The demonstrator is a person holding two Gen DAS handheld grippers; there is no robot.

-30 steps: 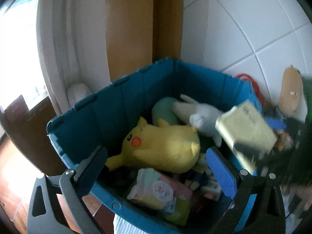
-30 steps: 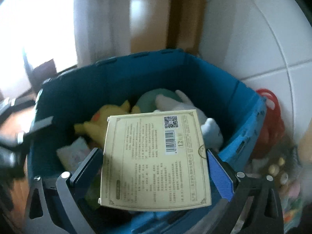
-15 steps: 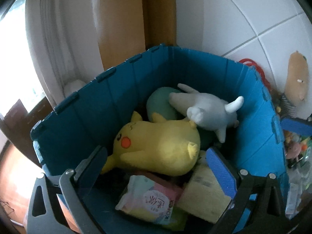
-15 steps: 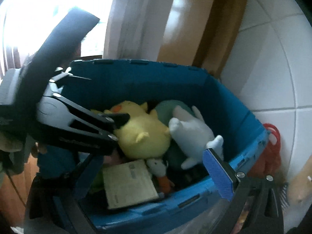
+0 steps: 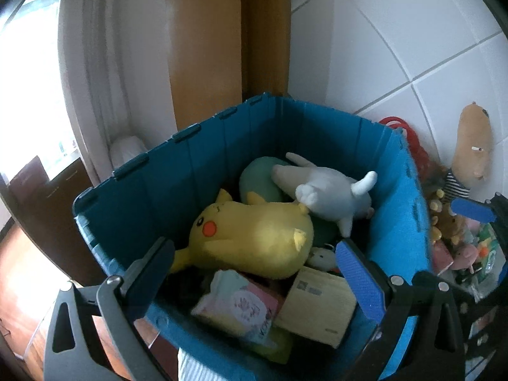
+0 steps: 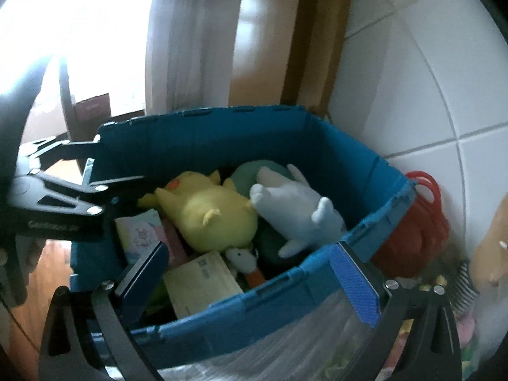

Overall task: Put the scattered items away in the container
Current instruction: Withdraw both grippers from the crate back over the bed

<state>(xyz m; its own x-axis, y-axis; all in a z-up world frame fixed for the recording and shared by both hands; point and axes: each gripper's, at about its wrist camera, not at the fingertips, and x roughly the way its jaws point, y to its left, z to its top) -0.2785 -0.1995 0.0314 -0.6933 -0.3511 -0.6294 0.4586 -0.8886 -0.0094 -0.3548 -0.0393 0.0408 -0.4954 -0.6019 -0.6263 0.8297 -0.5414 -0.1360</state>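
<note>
Two empty, open grippers over a blue toy bin.
Left gripper (image 5: 254,273) and right gripper (image 6: 250,273) frame the bin (image 5: 400,222); yellow plush (image 5: 254,235) at centre frame.

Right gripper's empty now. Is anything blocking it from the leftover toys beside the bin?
Yes. The blue bin's near wall and corner stand between the open right gripper and the toys piled against the tiled wall, so it would likely have to swing right around that corner.

We see only part of the green plush (image 5: 260,177), which lies under the yellow plush (image 5: 254,238) and the white plush (image 5: 330,193). The print on the beige card (image 6: 203,282) is too blurred to read. Right of the blue crate (image 5: 158,184), the small toys (image 5: 451,231) blur together.
</note>
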